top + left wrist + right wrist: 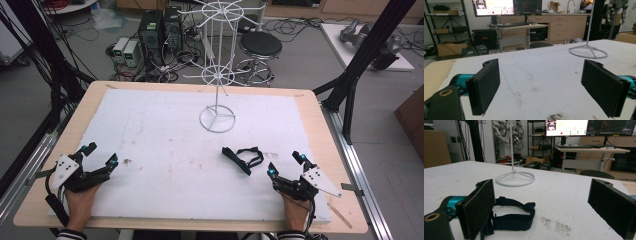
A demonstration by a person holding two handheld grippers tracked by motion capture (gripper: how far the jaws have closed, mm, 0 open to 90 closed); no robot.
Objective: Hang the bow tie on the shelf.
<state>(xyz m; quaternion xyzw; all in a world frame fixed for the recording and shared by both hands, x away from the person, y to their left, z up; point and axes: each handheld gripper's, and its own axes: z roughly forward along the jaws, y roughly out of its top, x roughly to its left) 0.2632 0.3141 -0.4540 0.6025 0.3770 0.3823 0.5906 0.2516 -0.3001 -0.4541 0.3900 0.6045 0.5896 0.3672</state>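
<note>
Resting low at the lower right of the high view, the right gripper has its jaws spread wide and holds nothing, probably ready to pick the black strap lying just to its left on the white mat. The left gripper, at the lower left, is also spread and empty, far from the strap. A white wire rack stands at the upper centre, well apart, so nothing blocks the way.
</note>
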